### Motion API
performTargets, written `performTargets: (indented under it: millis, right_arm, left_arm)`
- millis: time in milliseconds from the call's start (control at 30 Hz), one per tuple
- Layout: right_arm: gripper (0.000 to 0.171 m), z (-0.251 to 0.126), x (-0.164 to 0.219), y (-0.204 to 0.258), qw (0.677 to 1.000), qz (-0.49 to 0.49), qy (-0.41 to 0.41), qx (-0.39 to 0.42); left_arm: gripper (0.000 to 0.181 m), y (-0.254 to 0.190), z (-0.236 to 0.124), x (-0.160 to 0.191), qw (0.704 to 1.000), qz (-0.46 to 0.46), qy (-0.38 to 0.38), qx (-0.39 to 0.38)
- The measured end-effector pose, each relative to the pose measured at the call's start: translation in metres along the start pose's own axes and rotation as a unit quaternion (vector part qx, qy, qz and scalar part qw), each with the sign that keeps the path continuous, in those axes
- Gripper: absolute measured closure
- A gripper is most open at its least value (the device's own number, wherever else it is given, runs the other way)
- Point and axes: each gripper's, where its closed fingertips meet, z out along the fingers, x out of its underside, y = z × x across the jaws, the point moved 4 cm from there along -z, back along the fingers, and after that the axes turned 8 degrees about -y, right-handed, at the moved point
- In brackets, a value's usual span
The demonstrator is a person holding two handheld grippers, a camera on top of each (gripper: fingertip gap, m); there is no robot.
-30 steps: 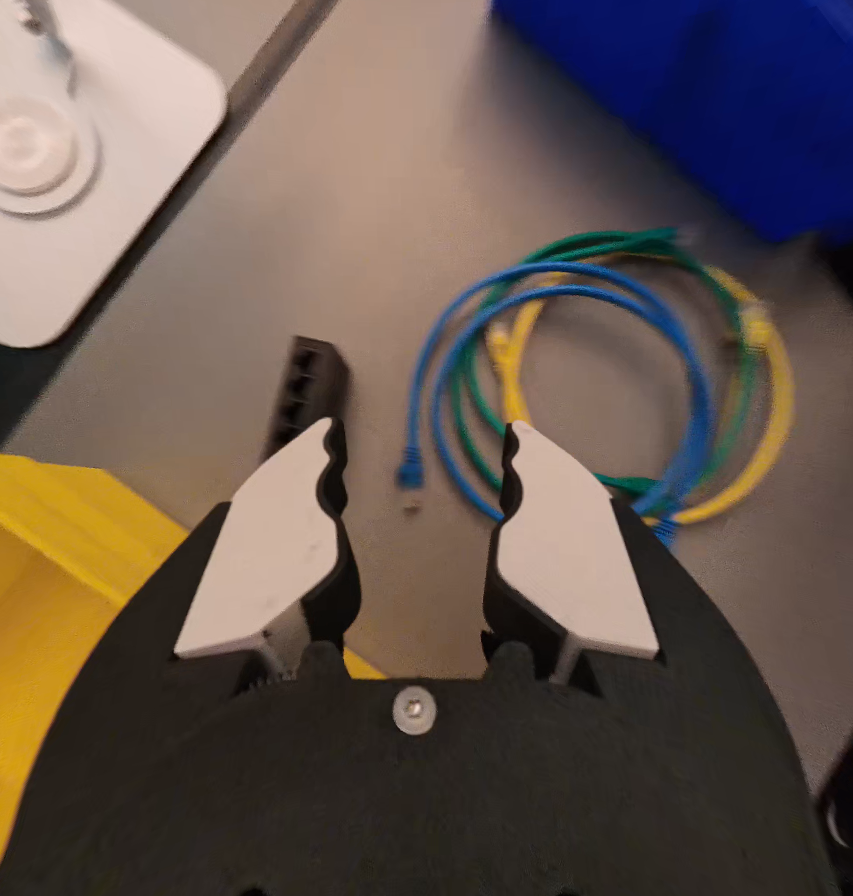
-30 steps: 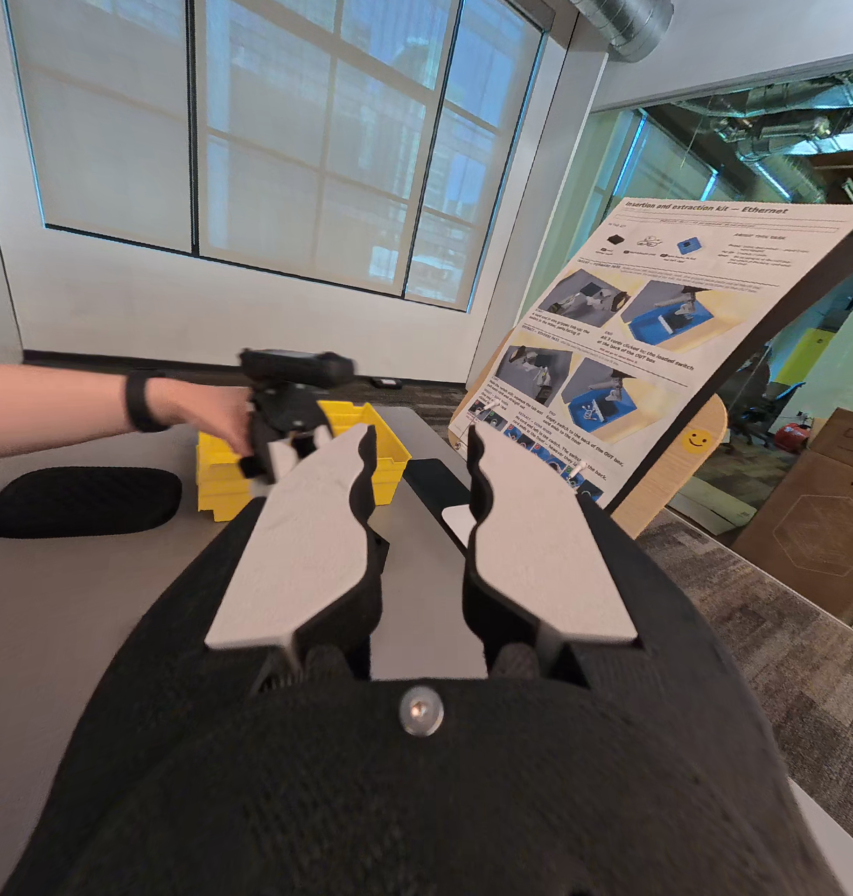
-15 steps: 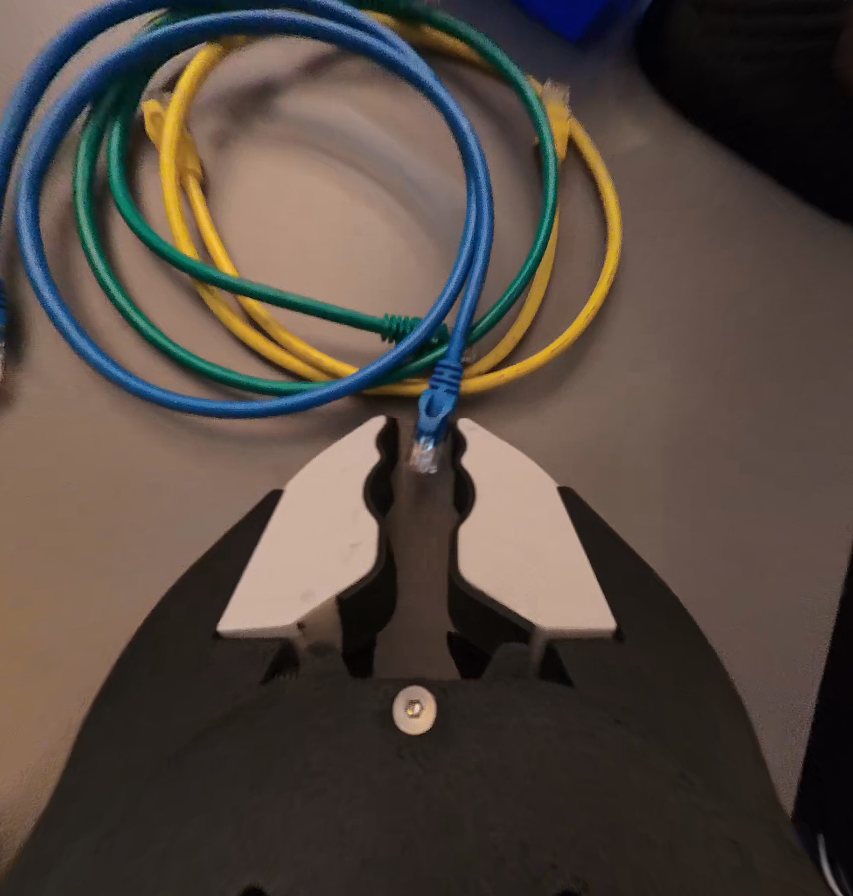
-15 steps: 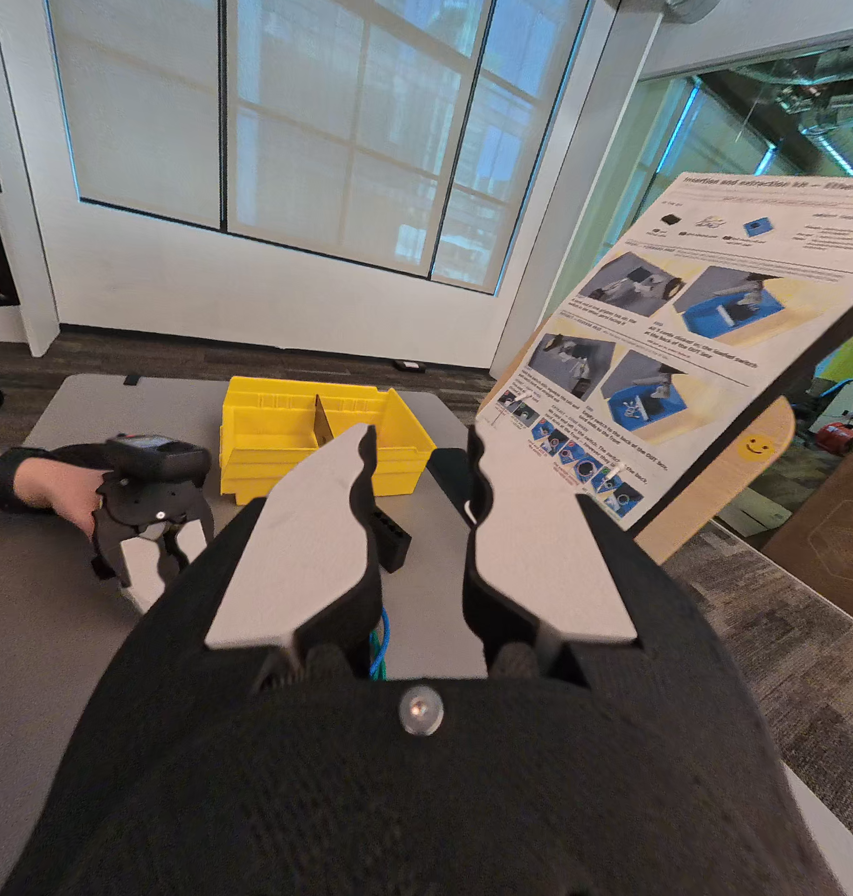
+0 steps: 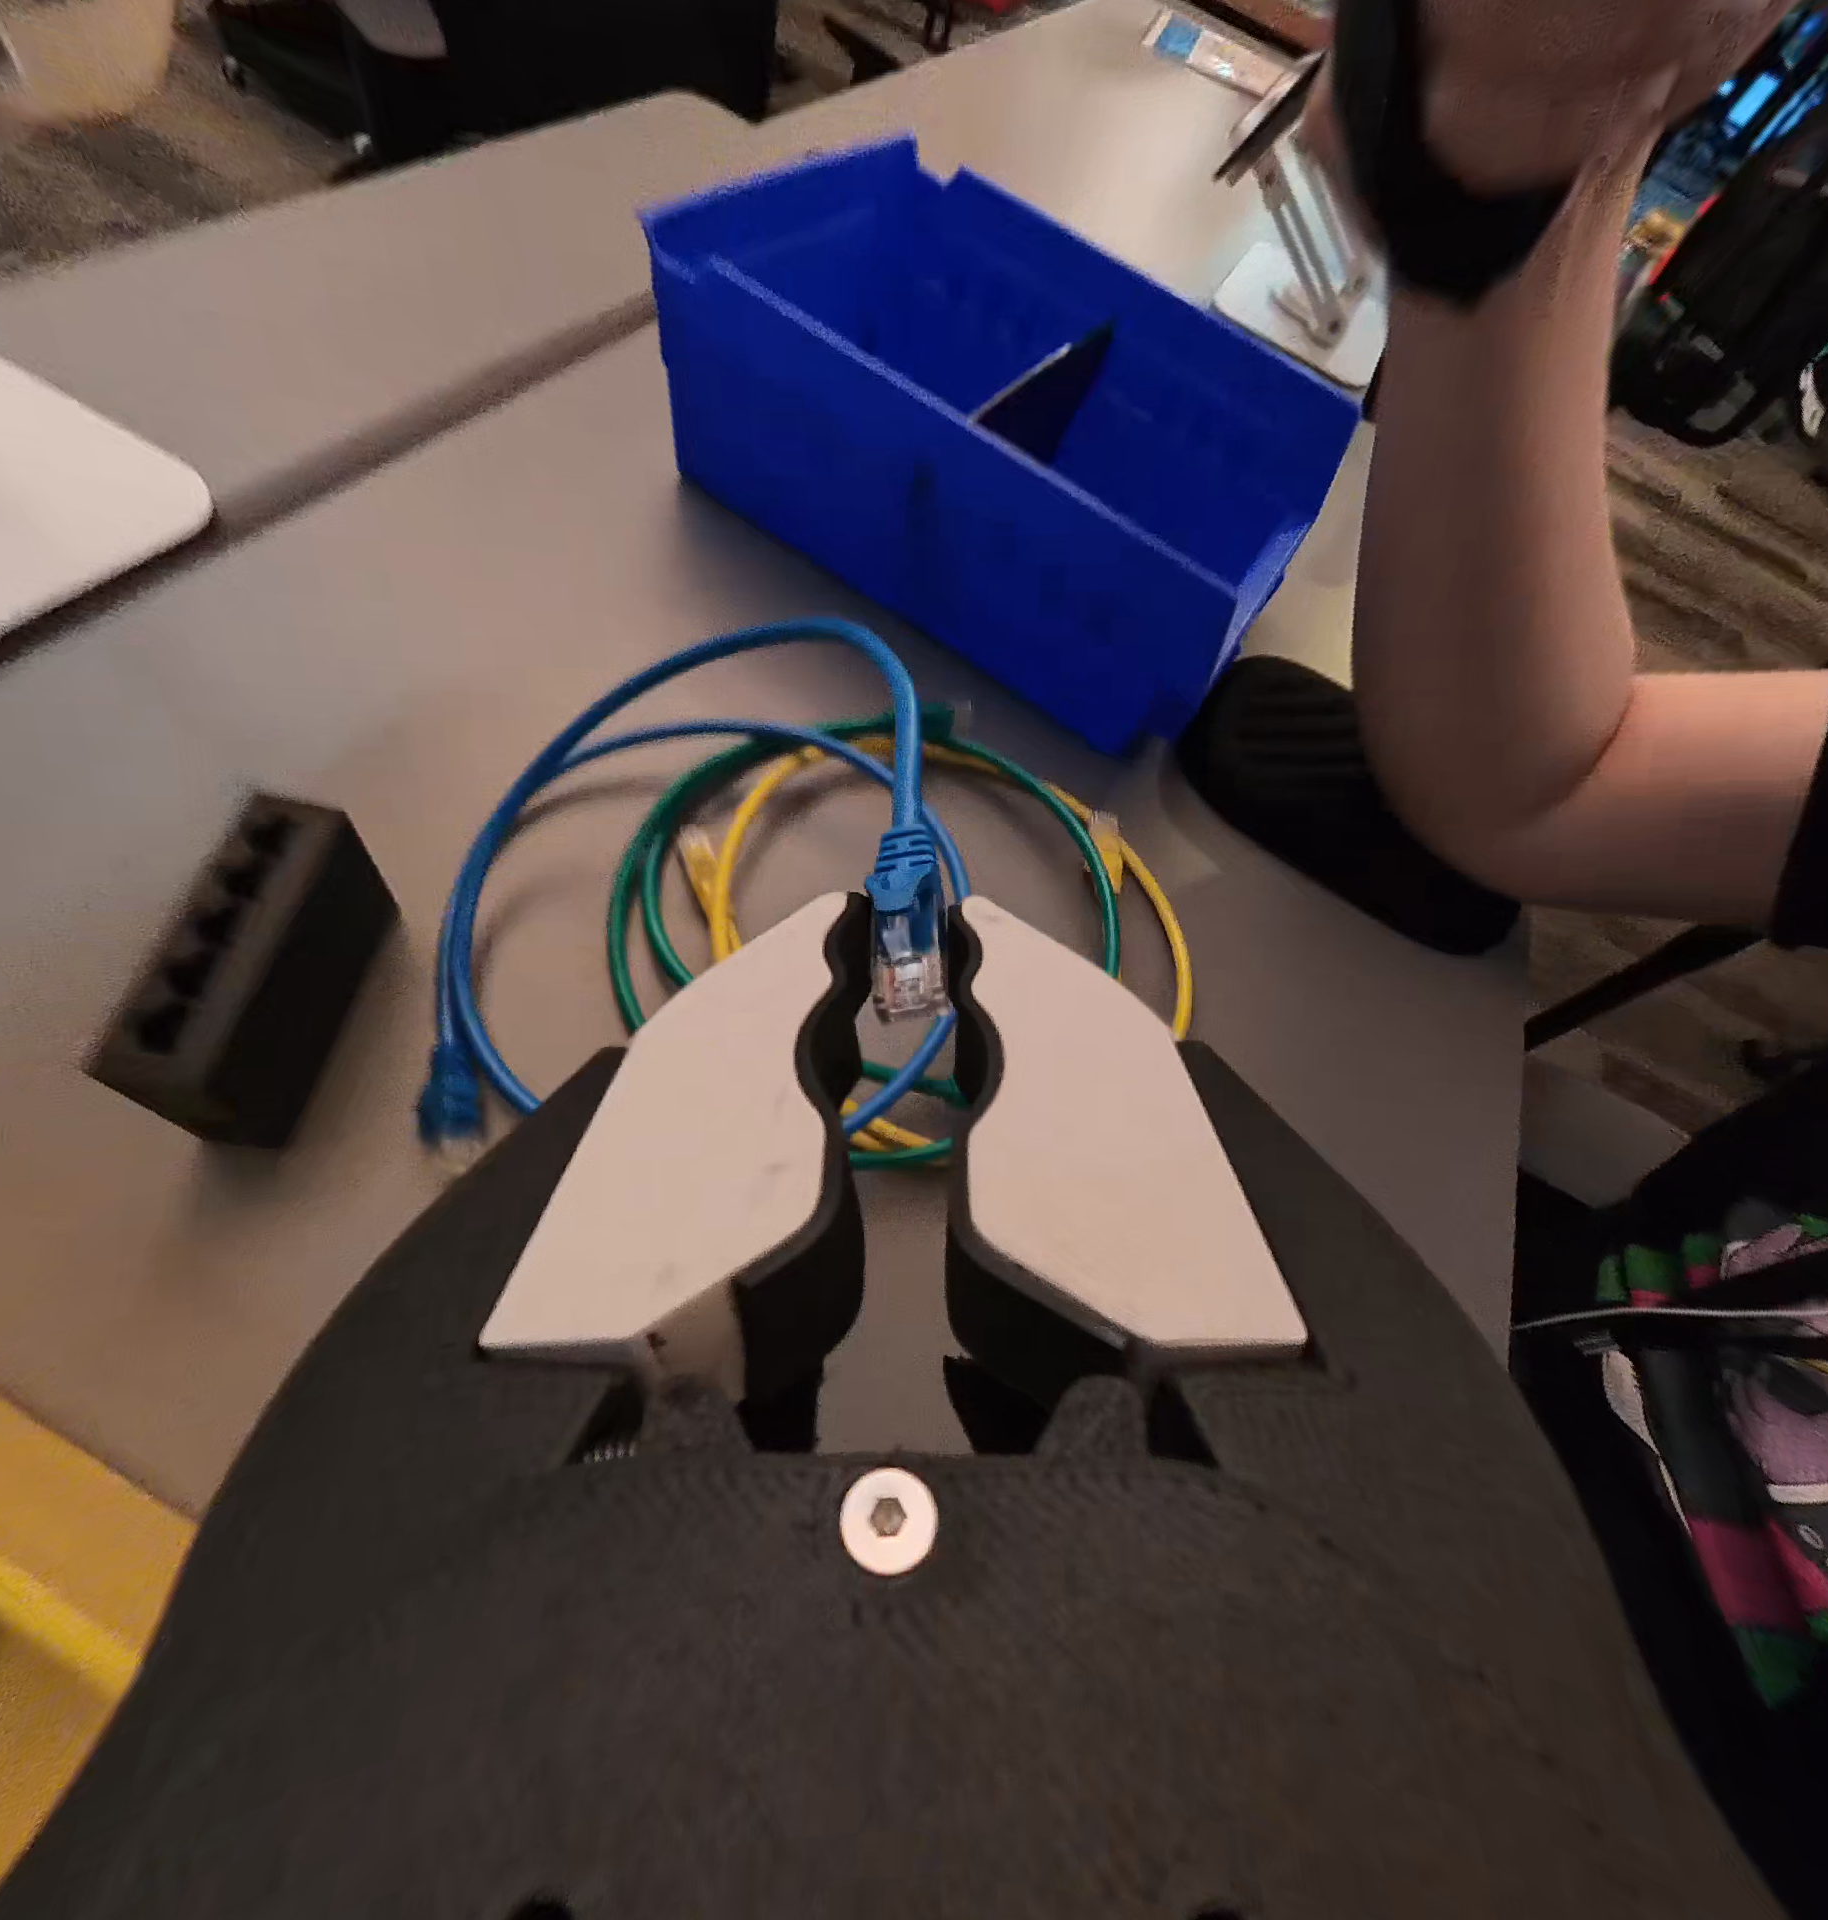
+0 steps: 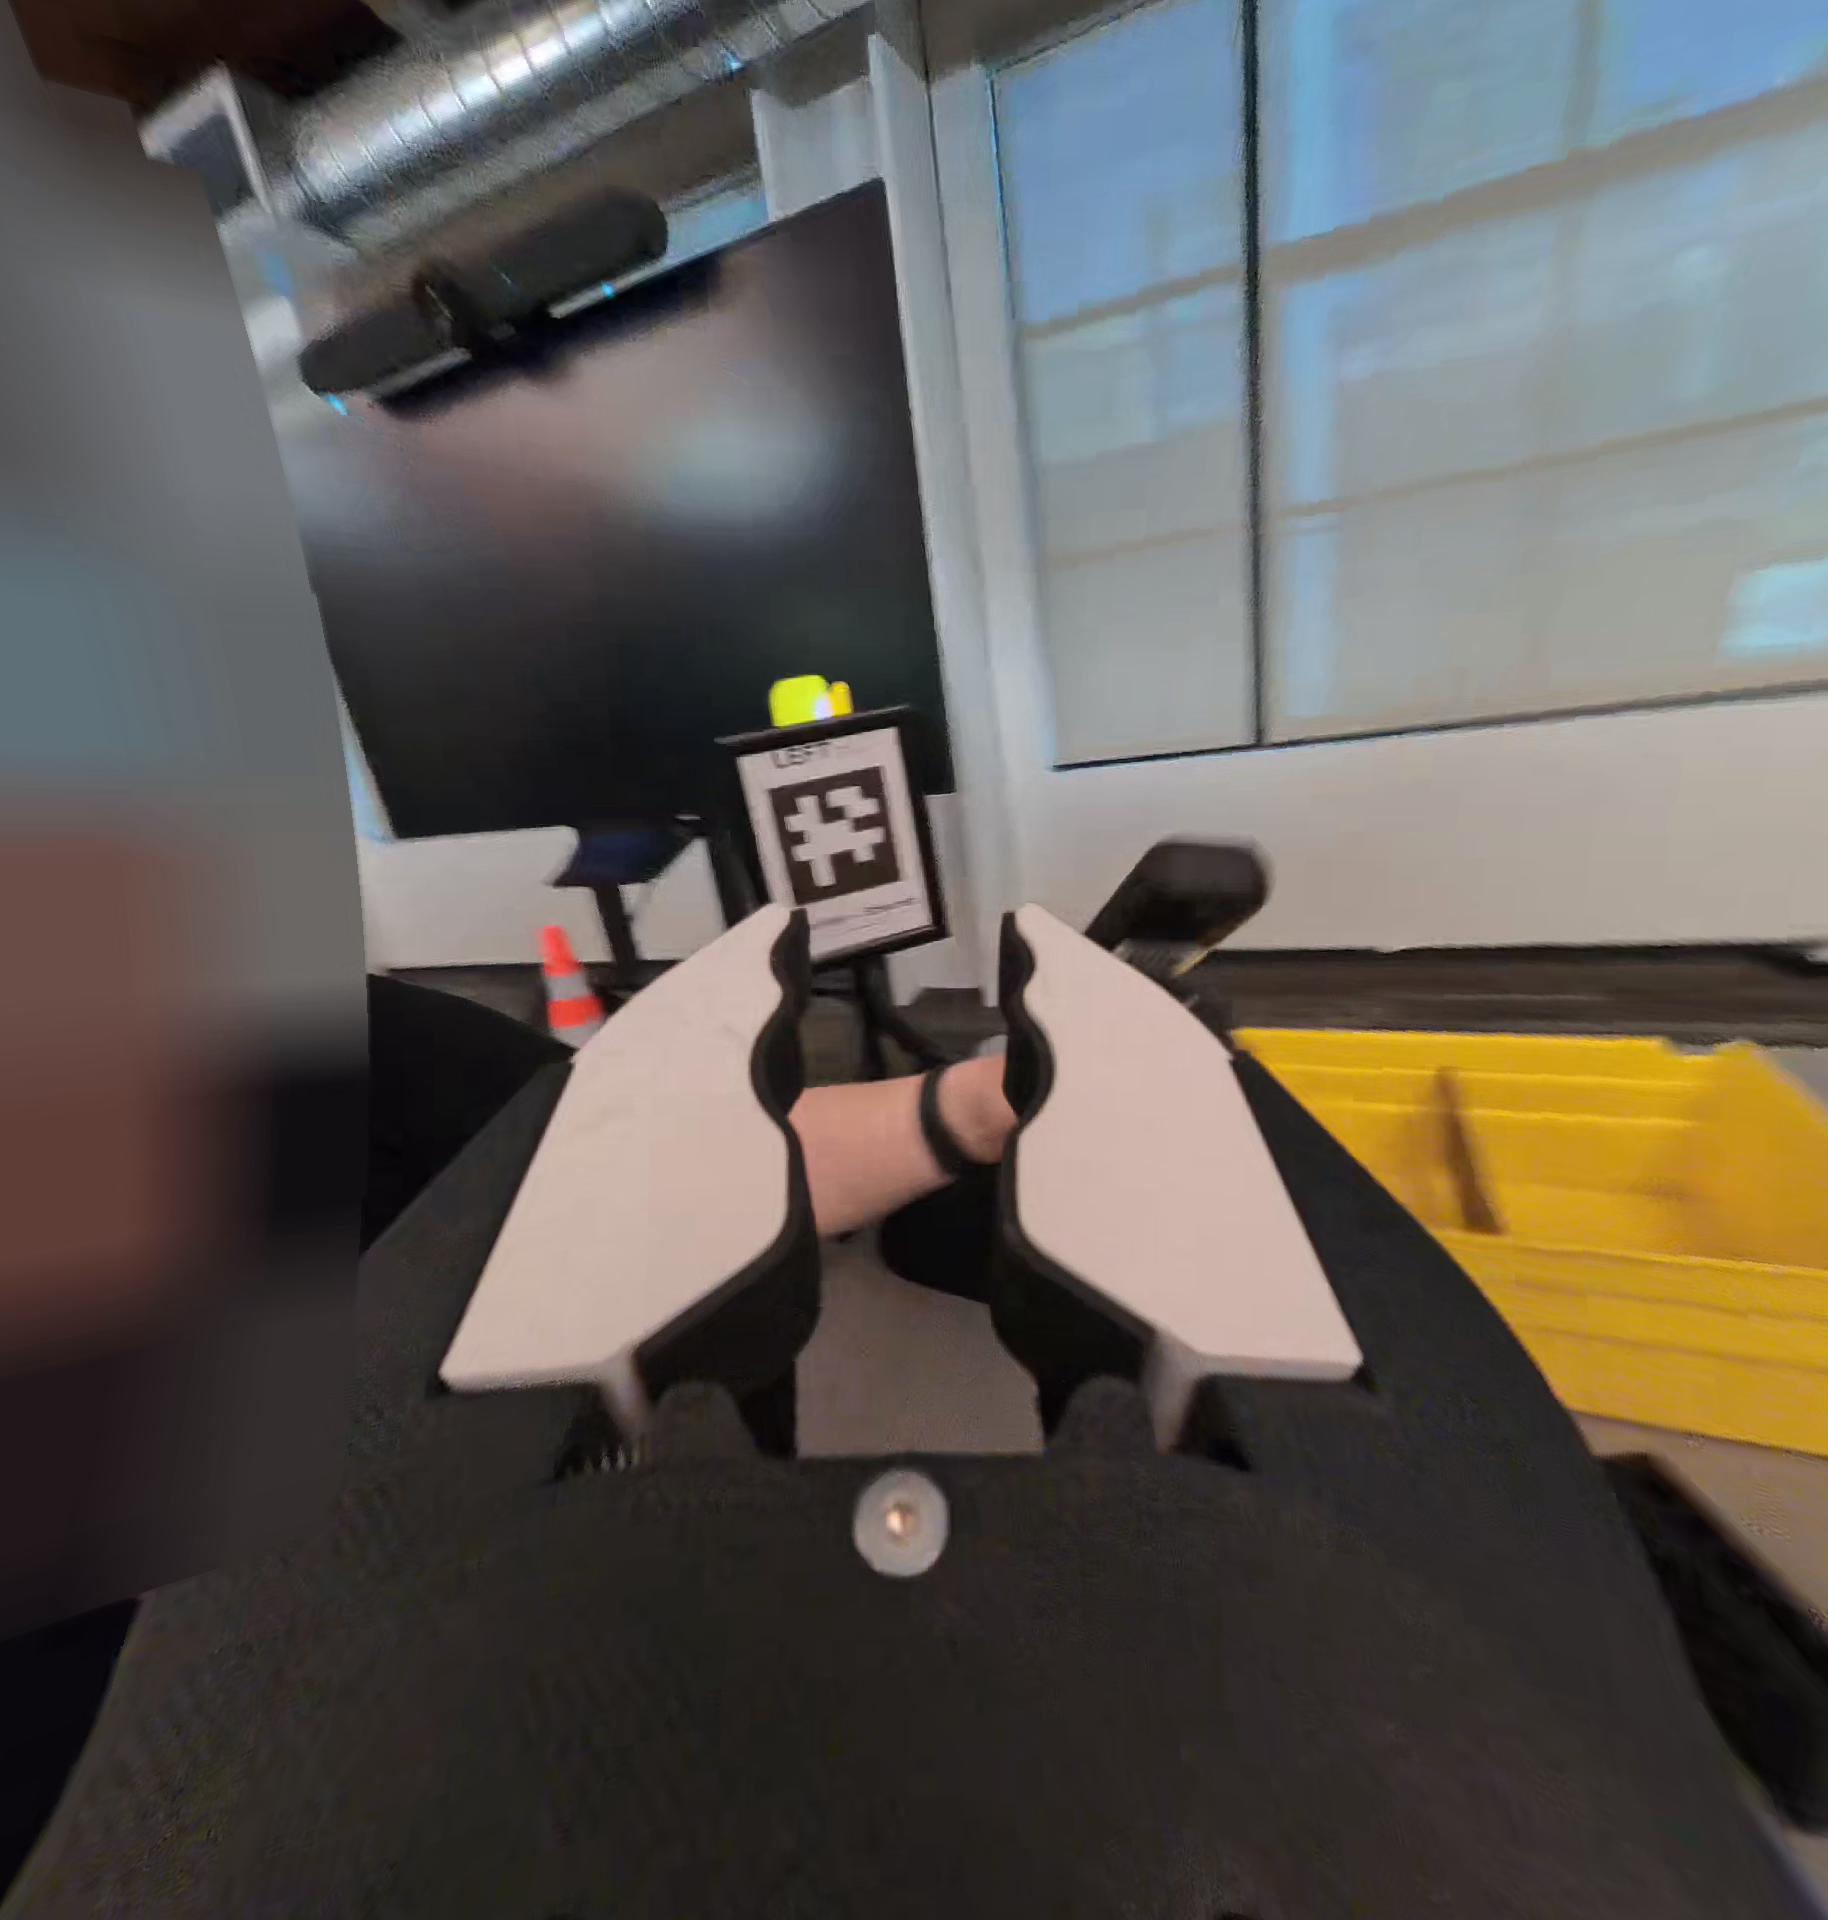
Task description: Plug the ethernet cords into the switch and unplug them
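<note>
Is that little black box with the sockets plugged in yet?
No. The switch sits alone, sockets empty; the left gripper holds the blue cord's plug away from it.

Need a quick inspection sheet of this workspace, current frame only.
Surface: grey table, no spills seen.
Job's things: black switch lying left of the cords, ports empty.
Clutter: blue bin, yellow bin, black pad.
Grippers: left hand-held gripper shut on blue cord plug; right hand-held gripper open, empty, raised.
Cables: blue cord, green cord, yellow cord coiled together.
Surroundings: dark screen, windows.
</note>
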Motion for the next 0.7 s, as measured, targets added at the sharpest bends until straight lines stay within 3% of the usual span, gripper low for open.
performTargets:
  millis: [200, 333, 467, 533, 567, 700]
  right_arm:
    - [0.145, 0.013, 0.053, -0.037, 0.98, 0.193, 0.056, 0.001]
    - [0.15, 0.021, 0.092, -0.059, 0.949, 0.306, 0.071, -0.005]
    - [0.136, 0.026, 0.132, -0.092, 0.966, 0.218, 0.11, 0.085]
    - [0.121, 0.03, 0.133, -0.11, 0.98, 0.138, 0.049, 0.133]
    - [0.128, 0.029, 0.131, -0.115, 0.983, 0.109, 0.012, 0.146]
    - [0.124, 0.021, 0.107, -0.108, 0.985, 0.056, -0.101, 0.124]
  left_arm:
    - [0.169, 0.015, -0.006, -0.069, 0.999, 0.01, 0.006, 0.034]
    - [0.169, 0.024, -0.013, -0.091, 0.998, 0.015, -0.036, 0.042]
    - [0.168, 0.032, -0.023, -0.091, 0.994, -0.019, -0.07, 0.078]
    - [0.169, 0.029, -0.027, -0.093, 0.99, -0.032, -0.081, 0.108]
    - [0.169, 0.025, -0.027, -0.093, 0.988, -0.028, -0.081, 0.125]
    - [0.169, 0.009, -0.023, -0.088, 0.986, 0.005, -0.054, 0.157]
